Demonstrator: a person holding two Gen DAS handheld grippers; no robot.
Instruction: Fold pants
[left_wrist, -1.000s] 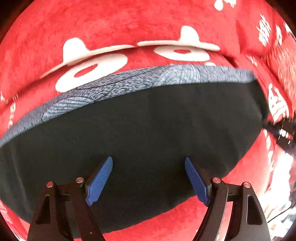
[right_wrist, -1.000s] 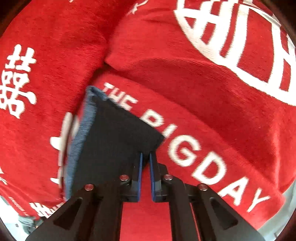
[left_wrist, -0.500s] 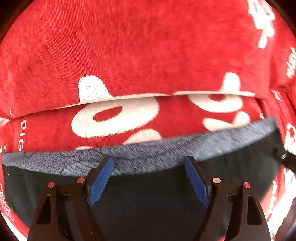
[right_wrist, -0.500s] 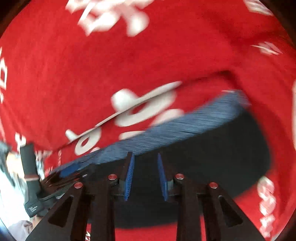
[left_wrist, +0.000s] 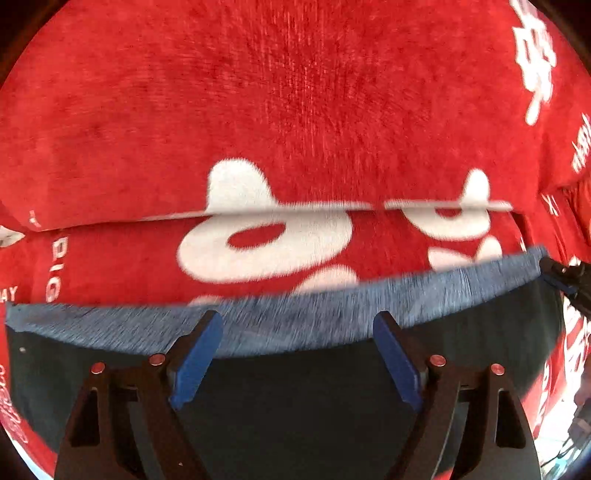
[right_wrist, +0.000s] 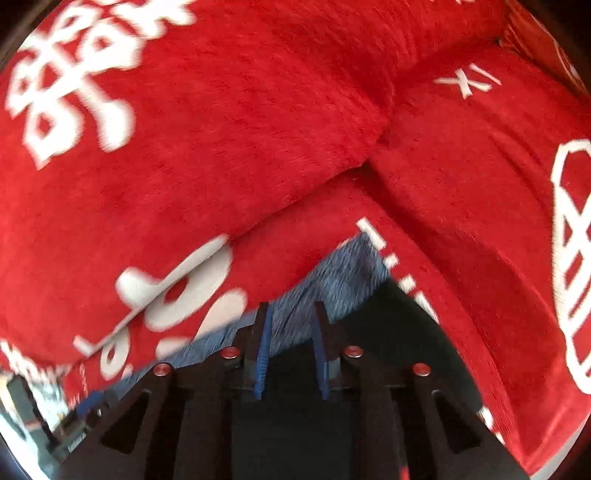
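left wrist: left tool (left_wrist: 295, 354) spread wide above dark pants (left_wrist: 295, 417), gray-blue waistband (left_wrist: 314, 314) just ahead, on red blanket (left_wrist: 258, 110) | right wrist: right tool (right_wrist: 290, 332) slightly parted, pinching nothing, over pants (right_wrist: 376, 332) near waistband corner (right_wrist: 343, 280)

A: How is the light?
B: Bright and even on the red blanket (left_wrist: 295, 110); blown-out white glare sits in the low corners of both views.
A: Sharpness?
B: Poor. The pants (left_wrist: 295, 398) waistband is streaked with motion blur in both views, and the white print smears in the right one.
A: Edges?
B: Strong fisheye bending, with a black rim around each picture.
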